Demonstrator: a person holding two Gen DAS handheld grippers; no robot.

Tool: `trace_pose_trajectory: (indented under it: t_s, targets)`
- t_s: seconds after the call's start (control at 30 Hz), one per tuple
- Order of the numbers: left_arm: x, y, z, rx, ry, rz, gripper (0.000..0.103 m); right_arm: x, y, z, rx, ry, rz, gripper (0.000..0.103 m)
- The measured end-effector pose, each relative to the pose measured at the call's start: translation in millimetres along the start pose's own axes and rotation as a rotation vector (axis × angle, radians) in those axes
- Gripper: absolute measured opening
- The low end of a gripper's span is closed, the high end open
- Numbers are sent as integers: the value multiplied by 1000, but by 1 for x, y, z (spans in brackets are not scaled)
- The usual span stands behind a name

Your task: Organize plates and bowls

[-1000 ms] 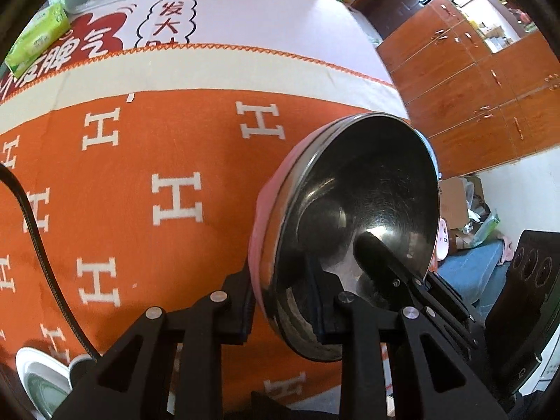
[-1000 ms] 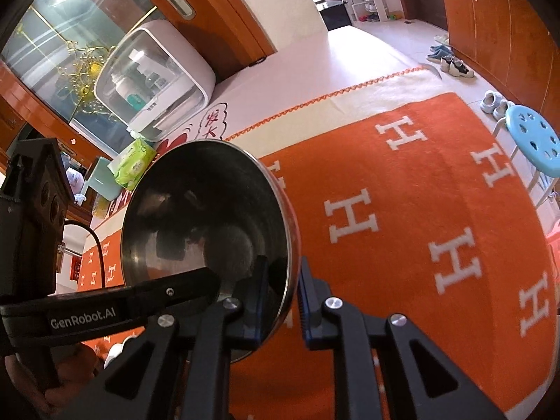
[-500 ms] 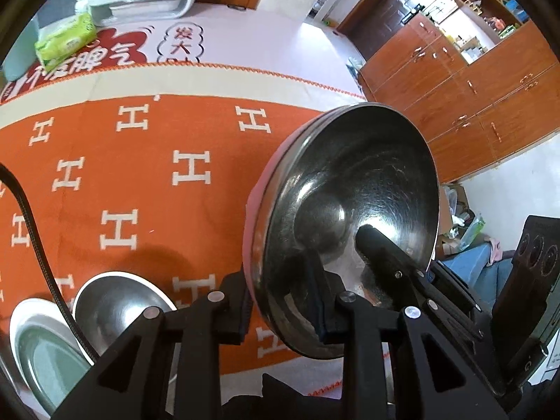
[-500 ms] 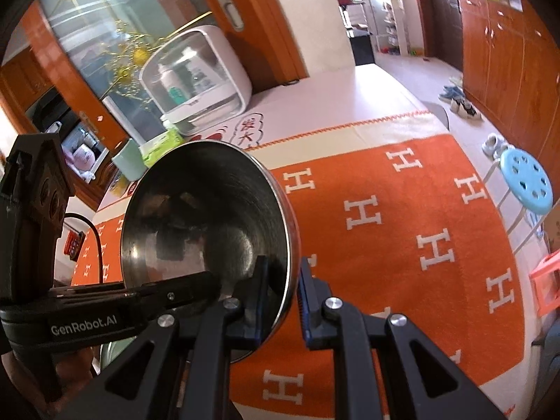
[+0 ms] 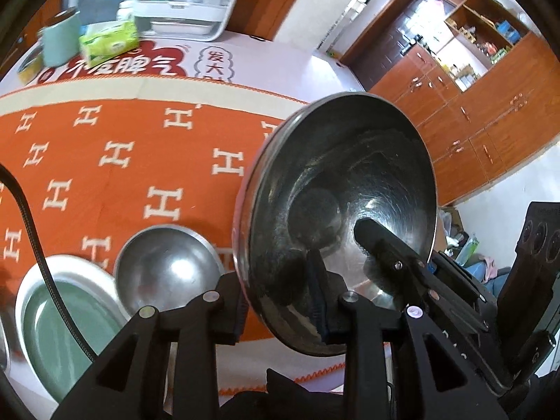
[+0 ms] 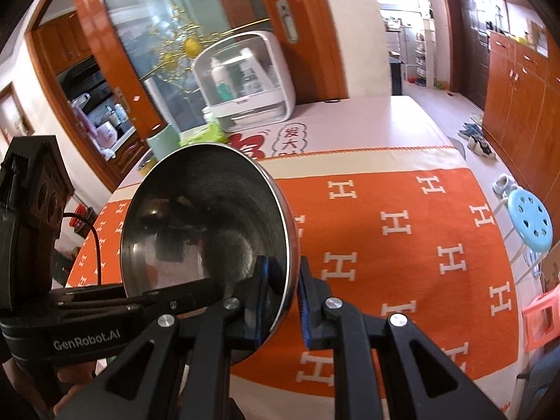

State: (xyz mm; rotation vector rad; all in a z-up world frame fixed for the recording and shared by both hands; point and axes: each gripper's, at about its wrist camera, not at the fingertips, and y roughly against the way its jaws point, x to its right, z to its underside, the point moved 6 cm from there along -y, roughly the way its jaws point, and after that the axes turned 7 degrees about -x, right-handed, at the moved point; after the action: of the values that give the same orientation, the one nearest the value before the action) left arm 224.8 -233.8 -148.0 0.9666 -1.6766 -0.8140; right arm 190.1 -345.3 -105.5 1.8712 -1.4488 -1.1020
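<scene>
Both grippers pinch the rim of one steel bowl with a pink outer side, held tilted above the orange table cloth. In the left wrist view my left gripper [image 5: 280, 301] is shut on the bowl [image 5: 350, 189], and the right gripper's finger reaches in from the right. In the right wrist view my right gripper [image 6: 283, 294] is shut on the same bowl [image 6: 210, 217]. On the table below sit a second steel bowl [image 5: 168, 273] and a green plate with a white rim [image 5: 59, 325].
The orange cloth [image 5: 115, 175] covers the table. At the far end stand a white cabinet box [image 6: 248, 80], a green tissue pack [image 5: 108, 38] and a green cup [image 5: 59, 42]. A blue stool [image 6: 528, 220] stands right of the table. A black cable [image 5: 31, 238] crosses the left.
Both grippers have lifted the bowl up and back. The second steel bowl and green plate have come into view below, and more of the room shows.
</scene>
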Motion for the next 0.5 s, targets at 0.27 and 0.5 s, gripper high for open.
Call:
trace_pose_trajectory:
  t_s: [0.27,0.5]
  targets:
    - [-50,37,32,44,70,-14,29,-62,-8,9,-18,72,-54,15]
    - [-104,79,52,71,115,-48,30,-123,-17,18,-30,114,-106,15]
